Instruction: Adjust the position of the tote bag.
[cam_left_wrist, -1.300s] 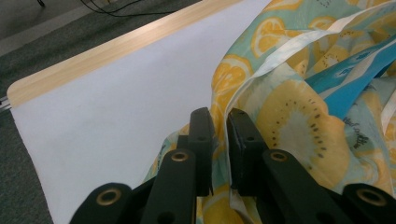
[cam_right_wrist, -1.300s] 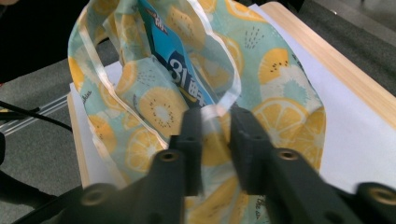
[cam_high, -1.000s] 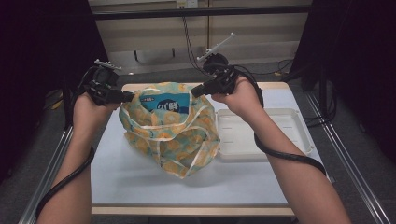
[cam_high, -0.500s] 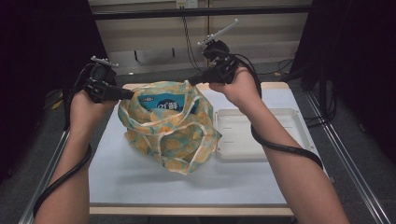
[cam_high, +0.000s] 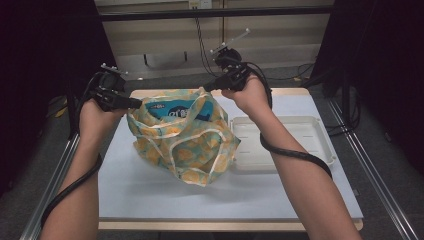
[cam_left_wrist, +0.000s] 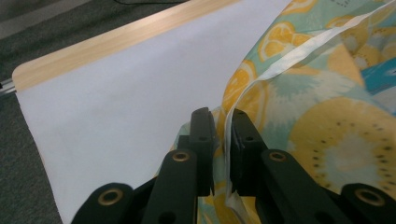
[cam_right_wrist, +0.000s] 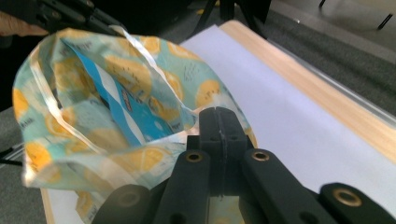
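1. The table (cam_high: 150, 200) carries the fruit-print bag (cam_high: 185, 145) on its left half, just beside the white tray (cam_high: 310, 150).
2. The bag is soft, light cloth that will sag and fold; I judge its white-trimmed rim the only firm hold. Its mouth faces up and away from you, its long axis running between your two hands.
3. The blue packet (cam_high: 172, 112) stands inside, probably light.
4. Your left gripper (cam_left_wrist: 224, 126) pinches the left rim, jaws narrow.
5. Your right gripper (cam_right_wrist: 219, 123) is clamped on the right rim, jaws closed together.
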